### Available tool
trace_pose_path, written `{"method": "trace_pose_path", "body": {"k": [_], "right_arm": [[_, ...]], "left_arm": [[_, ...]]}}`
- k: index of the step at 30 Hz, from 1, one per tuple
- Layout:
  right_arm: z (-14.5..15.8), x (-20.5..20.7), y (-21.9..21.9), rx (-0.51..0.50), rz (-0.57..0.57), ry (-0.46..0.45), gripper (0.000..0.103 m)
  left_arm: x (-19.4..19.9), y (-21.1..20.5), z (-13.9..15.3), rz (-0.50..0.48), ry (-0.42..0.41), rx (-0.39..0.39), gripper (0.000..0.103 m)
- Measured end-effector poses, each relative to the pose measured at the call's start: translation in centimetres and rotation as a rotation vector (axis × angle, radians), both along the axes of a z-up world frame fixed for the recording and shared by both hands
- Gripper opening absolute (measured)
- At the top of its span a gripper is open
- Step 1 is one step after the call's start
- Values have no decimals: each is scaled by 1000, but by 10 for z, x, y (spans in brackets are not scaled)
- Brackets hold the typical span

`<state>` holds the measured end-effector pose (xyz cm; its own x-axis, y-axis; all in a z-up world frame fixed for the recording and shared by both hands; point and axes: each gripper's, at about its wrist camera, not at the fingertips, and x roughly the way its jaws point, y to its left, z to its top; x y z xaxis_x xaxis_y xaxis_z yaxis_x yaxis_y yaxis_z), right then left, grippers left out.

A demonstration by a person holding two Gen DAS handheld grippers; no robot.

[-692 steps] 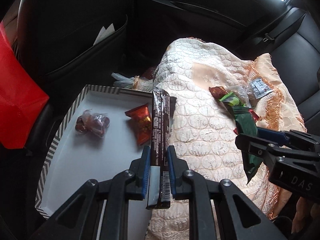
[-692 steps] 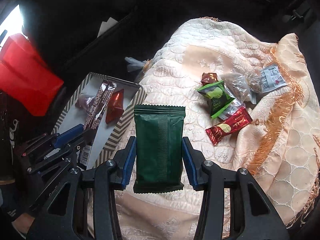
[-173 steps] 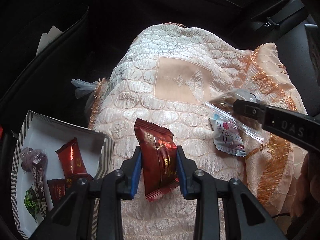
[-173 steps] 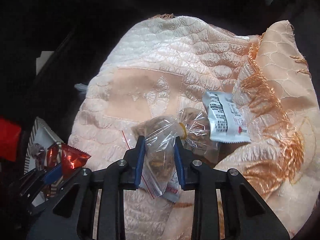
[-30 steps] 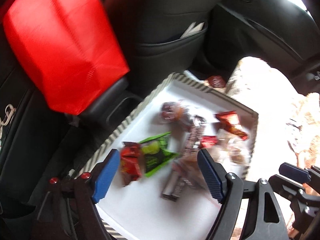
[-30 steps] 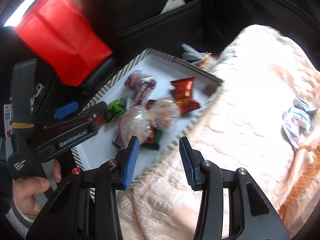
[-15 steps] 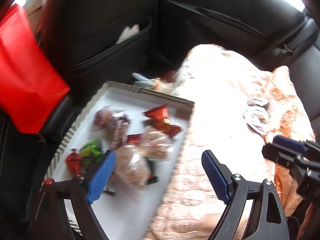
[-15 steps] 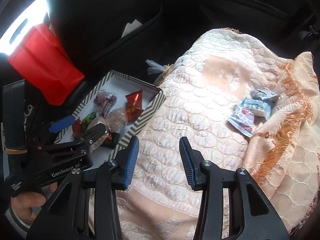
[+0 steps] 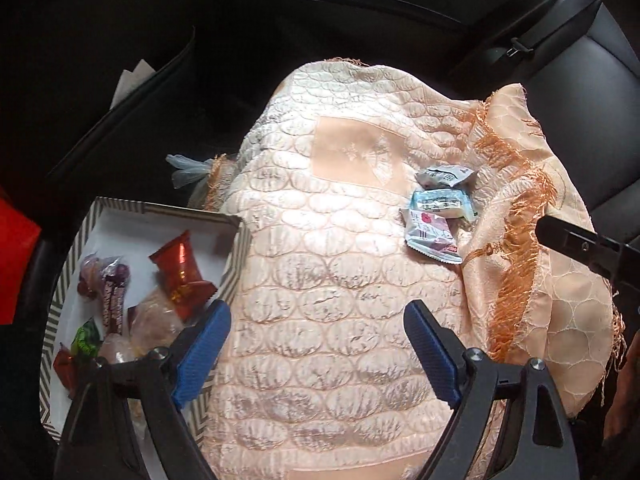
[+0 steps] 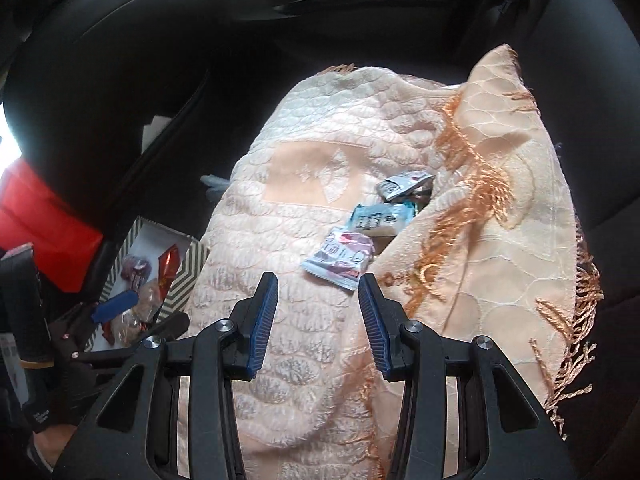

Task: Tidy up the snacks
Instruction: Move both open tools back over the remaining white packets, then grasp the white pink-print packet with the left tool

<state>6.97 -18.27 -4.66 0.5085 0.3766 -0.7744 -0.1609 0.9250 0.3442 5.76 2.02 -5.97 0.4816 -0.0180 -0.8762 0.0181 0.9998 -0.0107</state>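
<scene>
Both empty, fingers apart, the left gripper (image 9: 316,344) and right gripper (image 10: 318,312) face three light, crinkly packets (image 10: 340,258) at twelve o'clock; pinch across the flat middle.

— How many pale snack packets on the peach cloth (image 9: 320,280)?
— Three, near its fringed right edge: (image 9: 430,236), (image 9: 440,202), (image 9: 446,176).
— And trays?
— One striped tray (image 9: 236,256), with at least six snacks; the pile hides any more.
</scene>
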Motion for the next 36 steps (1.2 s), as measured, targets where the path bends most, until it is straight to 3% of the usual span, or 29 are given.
{"method": "trace_pose_path", "body": {"k": [5, 10, 17, 24, 36], "right_arm": [[-5, 7, -20, 36, -49, -10, 48], [-10, 8, -36, 94, -94, -19, 48], [-15, 12, -41, 95, -129, -15, 48], [-19, 14, -40, 84, -131, -3, 48], [-22, 16, -50, 120, -173, 20, 49]], "left_arm": [[30, -19, -11, -8, 27, -10, 90], [59, -38, -21, -22, 67, -48, 90], [92, -69, -39, -70, 144, -70, 90], [111, -94, -59, -115, 211, -16, 90], [126, -108, -80, -130, 264, -41, 90]]}}
